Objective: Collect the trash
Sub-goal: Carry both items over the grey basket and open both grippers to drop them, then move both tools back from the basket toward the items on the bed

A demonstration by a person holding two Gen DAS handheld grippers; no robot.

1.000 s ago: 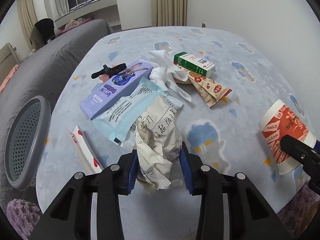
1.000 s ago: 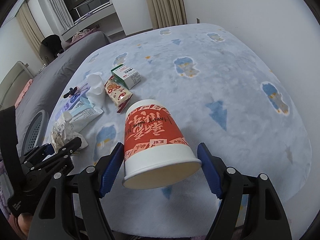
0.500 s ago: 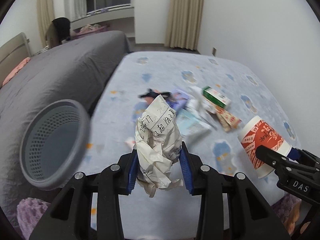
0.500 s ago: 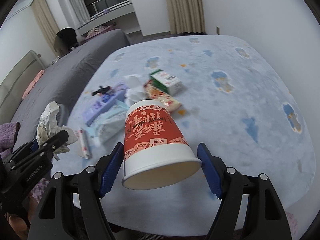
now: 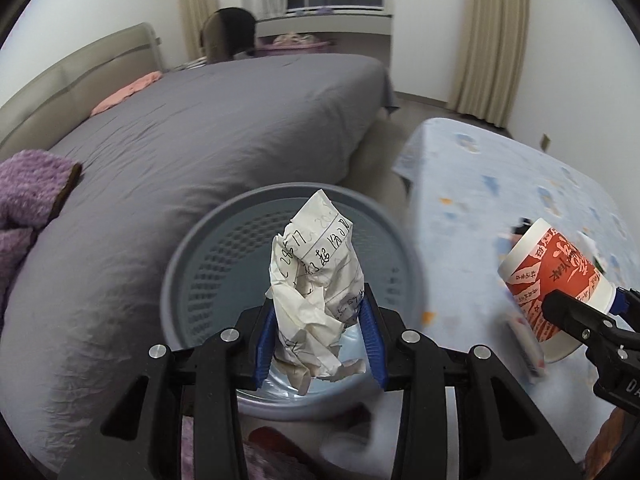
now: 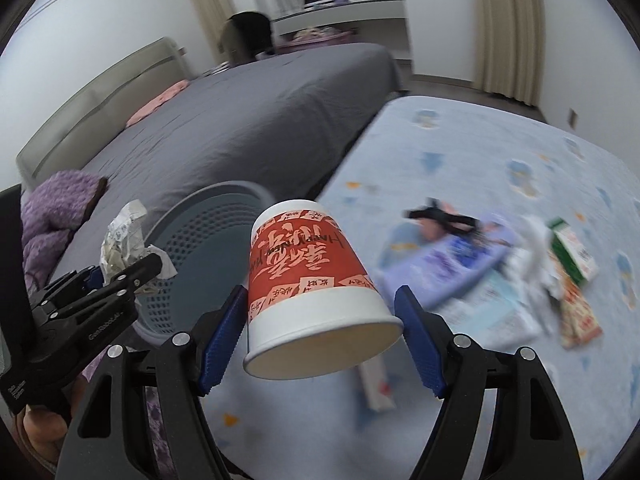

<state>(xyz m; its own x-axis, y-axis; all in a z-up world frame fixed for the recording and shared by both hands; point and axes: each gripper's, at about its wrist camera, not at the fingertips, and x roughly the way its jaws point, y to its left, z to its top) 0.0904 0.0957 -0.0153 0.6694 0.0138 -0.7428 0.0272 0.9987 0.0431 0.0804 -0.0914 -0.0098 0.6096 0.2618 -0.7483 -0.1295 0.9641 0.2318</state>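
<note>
Dropping paper | left hand-held gripper (image 5: 320, 344) clamped on crumpled paper (image 5: 316, 276), bin (image 5: 188, 260) mouth directly below and ahead | release only while centred over the opening | right hand-held gripper (image 6: 320, 332) grips upturned cup (image 6: 308, 276), bin (image 6: 200, 216) to its left | bring it over next.

A: Where does the left wrist view look from?

B: Along the left tongs (image 5: 319, 344), close above the bin (image 5: 224, 248), facing the bed (image 5: 180, 140) and the window wall.

A: And the right one?

B: Along the right tongs (image 6: 320, 334), aimed the same way, set further right, the counter (image 6: 480, 152) spreading ahead.

A: What do they share?

B: The bin (image 6: 208, 216), the bed (image 6: 240, 120), the counter (image 5: 500, 184), and each shows the other's tongs.
</note>
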